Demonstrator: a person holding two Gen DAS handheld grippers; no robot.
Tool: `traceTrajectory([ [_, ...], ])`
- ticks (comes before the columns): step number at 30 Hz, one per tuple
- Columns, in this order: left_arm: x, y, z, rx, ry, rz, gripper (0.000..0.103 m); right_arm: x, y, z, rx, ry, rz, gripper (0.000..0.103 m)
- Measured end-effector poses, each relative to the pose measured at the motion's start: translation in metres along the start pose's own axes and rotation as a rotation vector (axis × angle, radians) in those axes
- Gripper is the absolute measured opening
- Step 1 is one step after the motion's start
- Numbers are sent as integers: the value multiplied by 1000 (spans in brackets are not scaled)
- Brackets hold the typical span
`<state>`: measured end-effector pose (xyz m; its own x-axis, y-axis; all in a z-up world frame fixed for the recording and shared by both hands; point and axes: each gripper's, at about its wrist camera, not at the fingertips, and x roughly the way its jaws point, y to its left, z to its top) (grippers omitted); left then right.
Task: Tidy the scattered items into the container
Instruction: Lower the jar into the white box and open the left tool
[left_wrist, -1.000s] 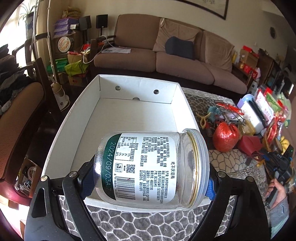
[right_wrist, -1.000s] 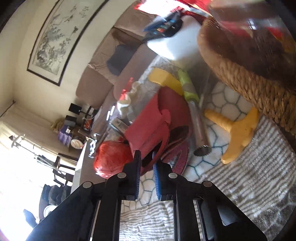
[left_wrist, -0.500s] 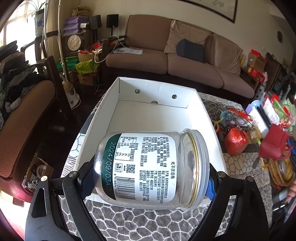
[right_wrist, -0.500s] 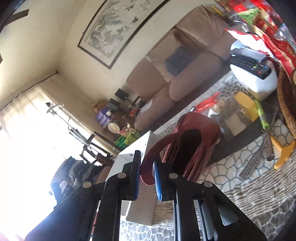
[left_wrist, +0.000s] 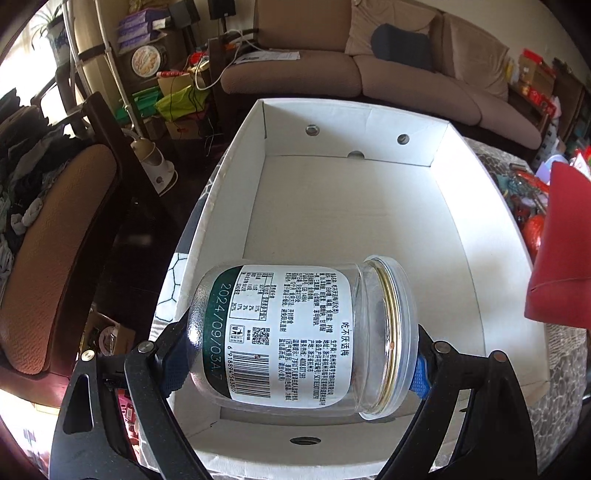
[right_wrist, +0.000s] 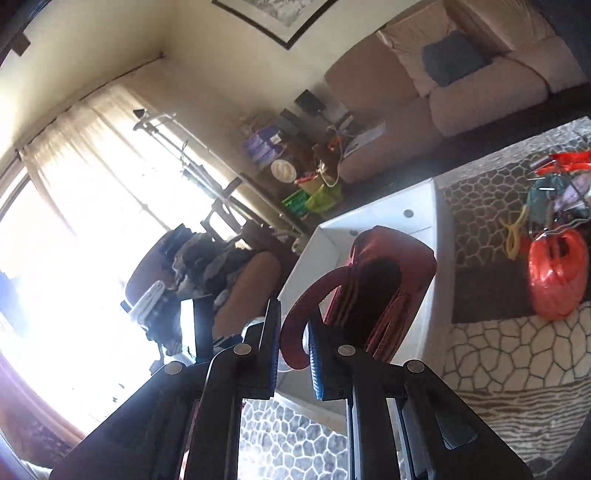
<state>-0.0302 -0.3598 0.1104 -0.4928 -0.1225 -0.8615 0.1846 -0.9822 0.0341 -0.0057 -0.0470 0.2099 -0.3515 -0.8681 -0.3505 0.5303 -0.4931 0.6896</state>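
Note:
My left gripper is shut on a clear glass jar with a white and green label, held on its side above the near end of the white cardboard box. The box's floor is bare. In the right wrist view my right gripper is shut on the strap of a small red bag, which hangs in the air over the box. The same red bag shows at the right edge of the left wrist view, beside the box's right wall.
A red mesh bundle, a yellow clip and red-handled tools lie on the patterned tablecloth right of the box. A brown sofa stands behind the table. A wooden chair with clothes stands left of it.
The left gripper with the jar has moved forward and down over the box. The right gripper has lifted the red bag off the table and carried it up to the box.

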Motion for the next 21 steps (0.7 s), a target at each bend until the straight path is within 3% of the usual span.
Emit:
traceTrajectory([
  [4, 19, -1, -2, 46, 33, 54, 89, 51, -5, -14, 5, 73, -11, 15],
  [9, 29, -11, -5, 100, 63, 105, 89, 87, -14, -36, 19, 140, -24, 15],
  [13, 41, -10, -9, 53, 121, 95, 89, 93, -16, -43, -2, 178, -64, 15],
  [21, 25, 0, -9, -24, 133, 47, 89, 96, -16, -40, -87, 296, -229, 15],
])
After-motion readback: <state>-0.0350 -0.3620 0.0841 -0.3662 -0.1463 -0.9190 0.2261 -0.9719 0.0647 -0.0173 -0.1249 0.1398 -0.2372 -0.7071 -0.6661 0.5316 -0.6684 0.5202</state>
